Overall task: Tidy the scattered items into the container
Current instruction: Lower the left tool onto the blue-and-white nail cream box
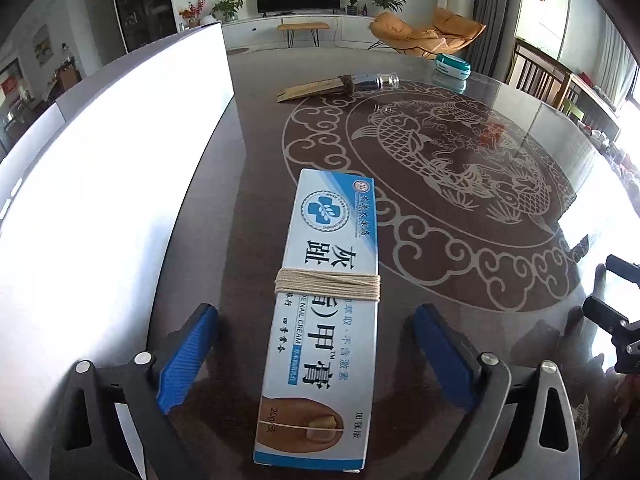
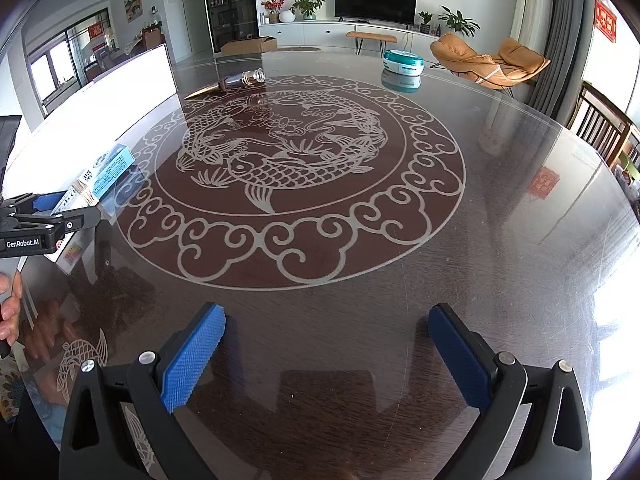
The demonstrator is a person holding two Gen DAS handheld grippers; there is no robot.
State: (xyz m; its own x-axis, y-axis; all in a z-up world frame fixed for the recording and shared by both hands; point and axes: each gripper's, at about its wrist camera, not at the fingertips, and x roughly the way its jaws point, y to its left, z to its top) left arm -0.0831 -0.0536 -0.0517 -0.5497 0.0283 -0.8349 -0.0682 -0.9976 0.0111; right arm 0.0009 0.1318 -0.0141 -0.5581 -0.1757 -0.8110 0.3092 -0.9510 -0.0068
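A long blue-and-white nail cream box (image 1: pixel 324 312) with twine wound around its middle lies flat on the table. It sits between the fingers of my left gripper (image 1: pixel 316 316), which is open, and neither blue pad touches it. A tall white container (image 1: pixel 100 200) stands just left of the box. In the right wrist view the box (image 2: pixel 108 168) shows at the left edge beside the left gripper (image 2: pixel 60 208). My right gripper (image 2: pixel 326 312) hovers open over bare table, holding nothing.
A small glass bottle tied to a bamboo slip (image 1: pixel 352 84) lies at the far side of the round fish-patterned glass table (image 2: pixel 480 240). A teal-and-white case (image 2: pixel 402 62) sits near the far edge. A person's hand (image 2: pixel 10 308) shows at the left.
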